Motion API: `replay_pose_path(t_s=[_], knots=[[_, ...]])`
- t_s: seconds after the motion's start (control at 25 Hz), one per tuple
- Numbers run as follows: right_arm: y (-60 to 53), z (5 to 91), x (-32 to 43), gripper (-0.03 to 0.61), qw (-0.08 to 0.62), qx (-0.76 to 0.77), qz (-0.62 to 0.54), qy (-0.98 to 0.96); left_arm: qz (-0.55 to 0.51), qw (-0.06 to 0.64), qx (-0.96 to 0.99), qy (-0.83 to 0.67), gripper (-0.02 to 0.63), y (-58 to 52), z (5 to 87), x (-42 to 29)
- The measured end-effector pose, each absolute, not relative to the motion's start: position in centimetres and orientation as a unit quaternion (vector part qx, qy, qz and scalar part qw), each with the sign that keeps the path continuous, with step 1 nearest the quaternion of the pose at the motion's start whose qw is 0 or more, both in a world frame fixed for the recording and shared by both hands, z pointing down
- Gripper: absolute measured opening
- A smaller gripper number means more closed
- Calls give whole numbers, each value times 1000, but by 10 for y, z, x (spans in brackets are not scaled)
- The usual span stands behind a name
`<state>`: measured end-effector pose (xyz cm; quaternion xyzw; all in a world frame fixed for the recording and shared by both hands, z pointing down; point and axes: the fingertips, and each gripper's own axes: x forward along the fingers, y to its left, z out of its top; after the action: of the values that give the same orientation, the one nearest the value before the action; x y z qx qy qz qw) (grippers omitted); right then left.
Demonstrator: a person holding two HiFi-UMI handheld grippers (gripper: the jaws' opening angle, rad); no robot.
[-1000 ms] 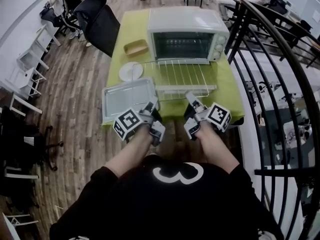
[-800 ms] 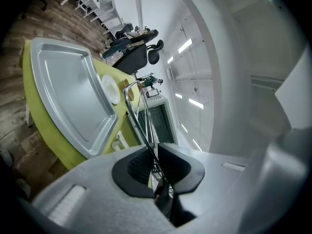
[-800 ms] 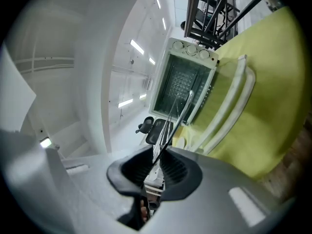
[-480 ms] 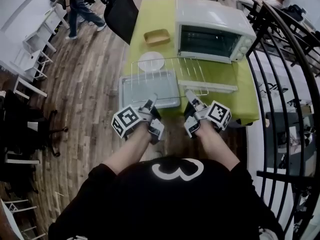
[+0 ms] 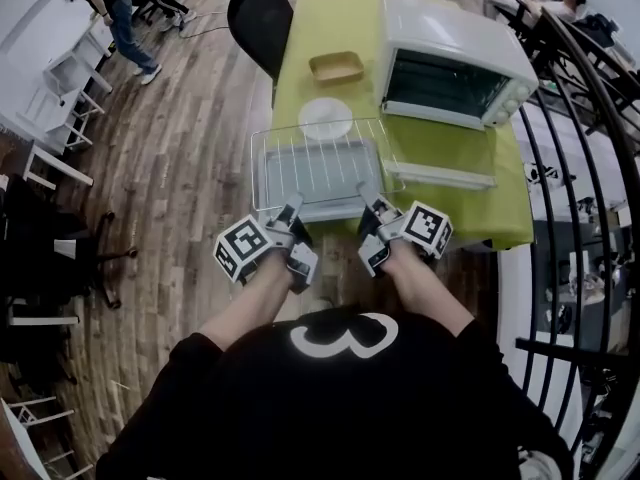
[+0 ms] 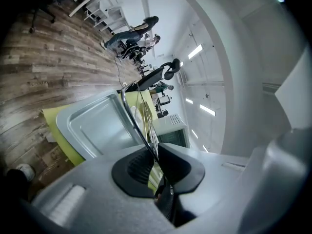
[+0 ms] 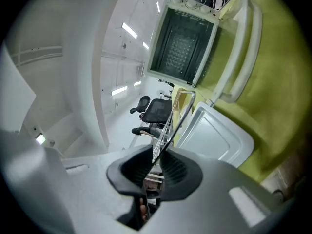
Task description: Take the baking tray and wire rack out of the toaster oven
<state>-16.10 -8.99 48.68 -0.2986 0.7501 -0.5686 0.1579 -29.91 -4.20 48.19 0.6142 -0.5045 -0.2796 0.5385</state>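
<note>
Open floor [image 5: 170,198] is seen left of the green tabletop [image 5: 460,213], and its right side is hemmed by a railing [image 5: 600,118]. Since a second ago the wire rack [image 5: 318,158] has been carried left from the toaster oven [image 5: 450,63] to above the baking tray [image 6: 97,126] at the near left corner. Its near edge is clamped by the left tool [image 5: 290,211] and the right tool [image 5: 368,204].

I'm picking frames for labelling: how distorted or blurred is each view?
Head view: sharp, strong fisheye bending the railing. Left gripper view: dark vignetted corners, baking tray crisp. Right gripper view: same vignette, toaster oven clear.
</note>
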Motion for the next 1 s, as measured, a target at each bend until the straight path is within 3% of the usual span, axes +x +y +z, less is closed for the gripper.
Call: replay_pose_path(t_s=[1.0], knots=[[-93,550,-169,49,124,-336,-592,722,-244,588,596,-489,40,-51,546,-309]])
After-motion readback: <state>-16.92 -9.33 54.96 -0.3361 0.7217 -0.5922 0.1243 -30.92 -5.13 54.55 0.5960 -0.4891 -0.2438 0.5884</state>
